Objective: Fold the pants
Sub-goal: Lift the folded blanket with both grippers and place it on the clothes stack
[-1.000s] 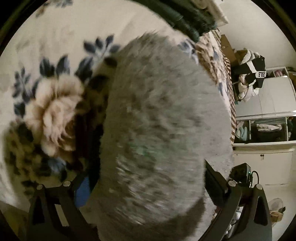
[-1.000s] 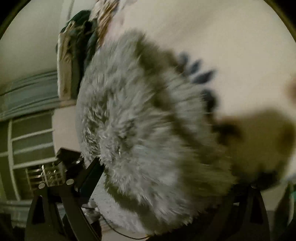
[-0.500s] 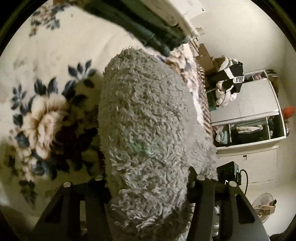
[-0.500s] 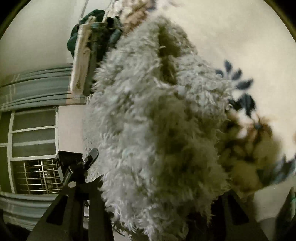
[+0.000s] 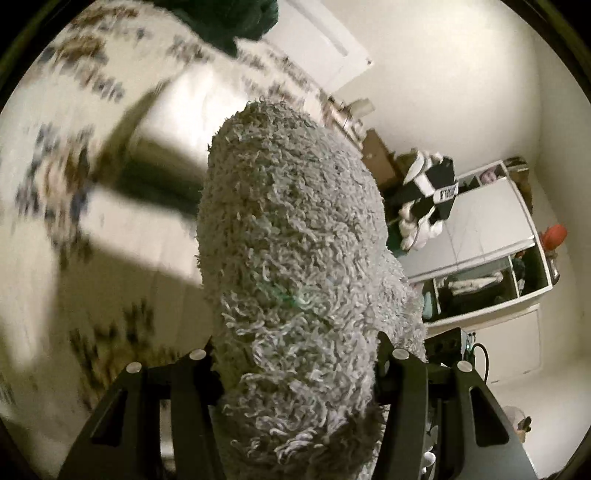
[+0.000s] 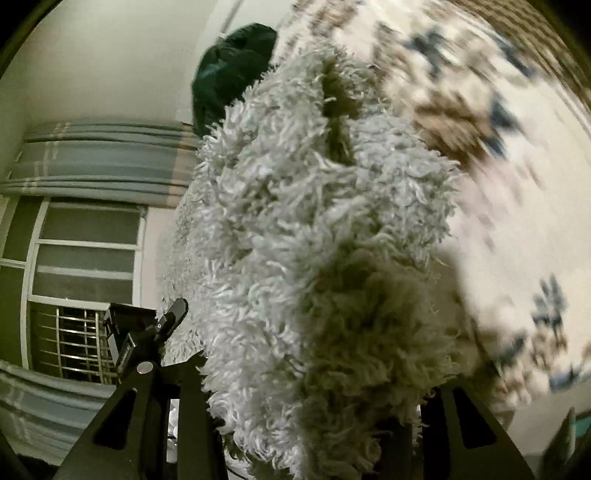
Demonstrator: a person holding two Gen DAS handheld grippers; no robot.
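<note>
Pants (image 5: 295,258) pinched between fingers of left gripper (image 5: 295,363) and right gripper (image 6: 314,391), lifted off floral blanket (image 5: 48,258). Folding apparently midway; laying down, flattening left.

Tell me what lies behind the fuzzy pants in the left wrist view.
Behind the grey pants lie a floral blanket, a dark green bundle at the top, and a wardrobe on the right. Whatever is directly behind the pants is hidden.
</note>
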